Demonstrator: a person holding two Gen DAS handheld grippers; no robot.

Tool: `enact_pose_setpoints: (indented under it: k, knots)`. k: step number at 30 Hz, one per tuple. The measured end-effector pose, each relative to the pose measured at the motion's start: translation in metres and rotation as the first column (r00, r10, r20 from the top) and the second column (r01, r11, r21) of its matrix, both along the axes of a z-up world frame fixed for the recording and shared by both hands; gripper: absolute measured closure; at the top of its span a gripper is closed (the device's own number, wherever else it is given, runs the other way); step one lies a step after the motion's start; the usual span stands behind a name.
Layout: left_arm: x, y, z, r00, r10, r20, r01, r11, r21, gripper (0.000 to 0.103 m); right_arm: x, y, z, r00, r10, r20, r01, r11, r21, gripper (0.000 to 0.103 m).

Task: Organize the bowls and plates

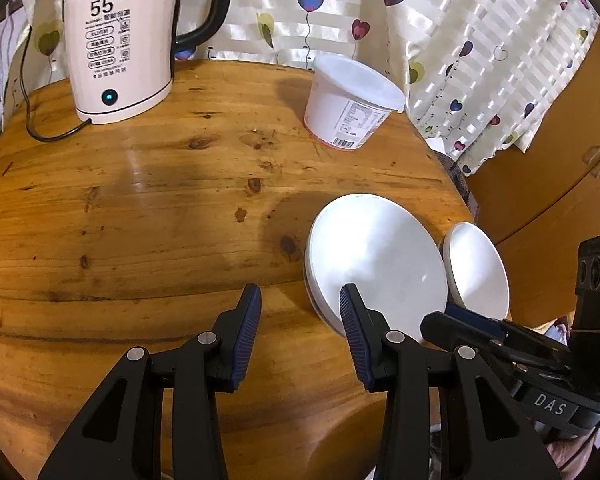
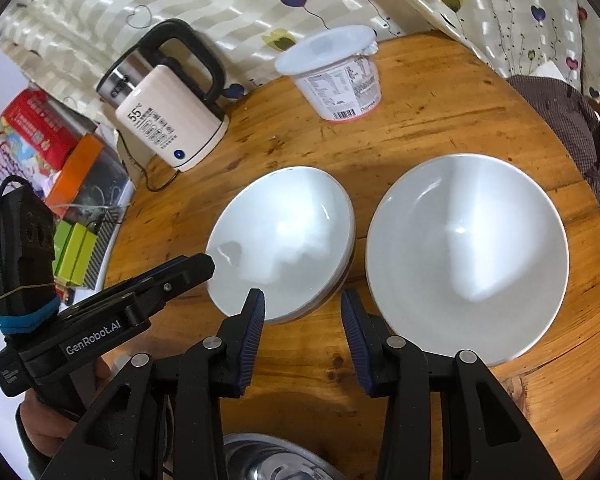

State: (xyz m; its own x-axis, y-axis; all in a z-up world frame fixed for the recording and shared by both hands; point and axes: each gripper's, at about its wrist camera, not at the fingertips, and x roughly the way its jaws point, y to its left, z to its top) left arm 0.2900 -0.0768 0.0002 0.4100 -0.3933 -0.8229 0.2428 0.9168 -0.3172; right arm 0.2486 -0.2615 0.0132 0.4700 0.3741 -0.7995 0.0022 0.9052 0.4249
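Note:
A stack of two white bowls [image 1: 376, 252] [image 2: 280, 236] sits on the round wooden table [image 1: 160, 208] [image 2: 440, 128]. A single white bowl [image 1: 478, 272] [image 2: 468, 252] stands just right of it. My left gripper [image 1: 300, 298] [image 2: 206, 264] is open and holds nothing; its right finger overlaps the stack's near rim and its left finger is over bare wood. My right gripper [image 2: 303, 298] [image 1: 440, 320] is open too, over the gap between the stack and the single bowl, with nothing between its fingers.
A white electric kettle [image 1: 120, 48] [image 2: 168, 124] with its cord stands at the back left, a lidded white tub [image 1: 352, 100] [image 2: 336, 76] at the back. A heart-print curtain hangs behind. Boxes [image 2: 48, 136] lie off the table's left. A metal dish [image 2: 268, 460] shows at the bottom edge.

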Motion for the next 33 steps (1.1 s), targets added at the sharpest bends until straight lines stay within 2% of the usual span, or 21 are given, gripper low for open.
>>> enact_pose_setpoints:
  k: [6,10,12,15,33]
  knots:
    - [0.006,-0.008,-0.003,1.000,-0.023,0.006,0.023,1.000,0.008,0.062,0.006,0.000,-0.005,1.000,-0.014,-0.013,0.014,1.000,0.003,0.070]
    - [0.008,-0.015,-0.007,0.999,-0.043,0.002,0.042,0.999,0.024,0.068,0.010,0.000,-0.005,1.000,-0.024,-0.012,0.024,1.000,-0.009,0.072]
    - [0.010,-0.017,-0.009,0.999,-0.049,-0.003,0.049,0.998,0.027,0.078,0.010,0.001,-0.005,1.000,-0.025,-0.012,0.024,1.000,-0.016,0.072]
    - [0.011,-0.019,-0.012,0.998,-0.055,-0.010,0.055,0.998,0.022,0.081,0.012,0.001,-0.005,1.000,-0.026,-0.012,0.026,0.999,-0.021,0.074]
    - [-0.004,-0.016,-0.001,0.999,-0.049,0.005,0.048,0.998,0.035,0.081,0.005,0.004,0.004,1.000,-0.004,0.001,0.004,1.000,-0.031,0.076]
